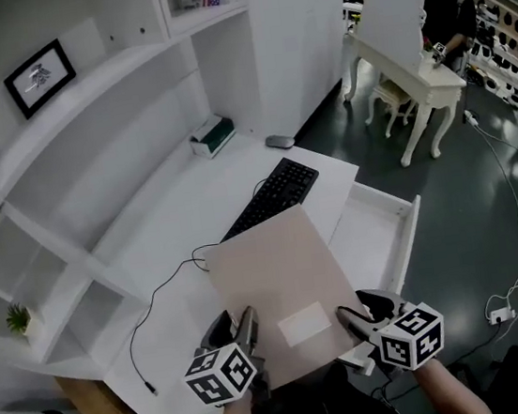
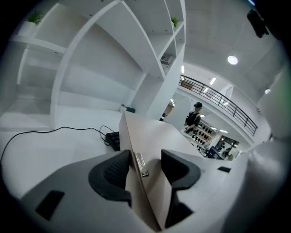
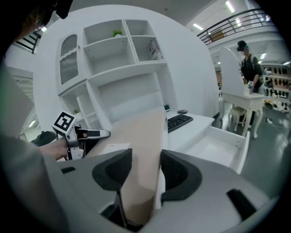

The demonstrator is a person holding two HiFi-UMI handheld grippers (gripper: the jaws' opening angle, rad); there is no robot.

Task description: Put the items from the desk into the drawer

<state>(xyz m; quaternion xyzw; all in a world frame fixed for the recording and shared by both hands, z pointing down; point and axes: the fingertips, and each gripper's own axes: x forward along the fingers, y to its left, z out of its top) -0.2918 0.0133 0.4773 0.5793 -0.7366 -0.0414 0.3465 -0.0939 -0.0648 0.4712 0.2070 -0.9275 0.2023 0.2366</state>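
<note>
folder (image 1: 279, 284) tilts in the air above the surface (image 1: 176, 222), its near edge grasped by left tool (image 1: 245, 334) and right tool (image 1: 354, 317); drawer (image 1: 403, 220) stands open to its right.

folder (image 1: 277, 275) beige, label (image 1: 305, 323) white | keyboard (image 1: 272, 195) black | cable (image 1: 158, 304) black | desk (image 1: 177, 231) white | drawer (image 1: 410, 229) white | box (image 1: 212, 136) green-white

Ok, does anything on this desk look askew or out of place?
A black cable snakes loose across the desk, its plug end lying free near the edge. The keyboard seems angled to the drawer side. Nothing looks spilled or damaged.
</note>
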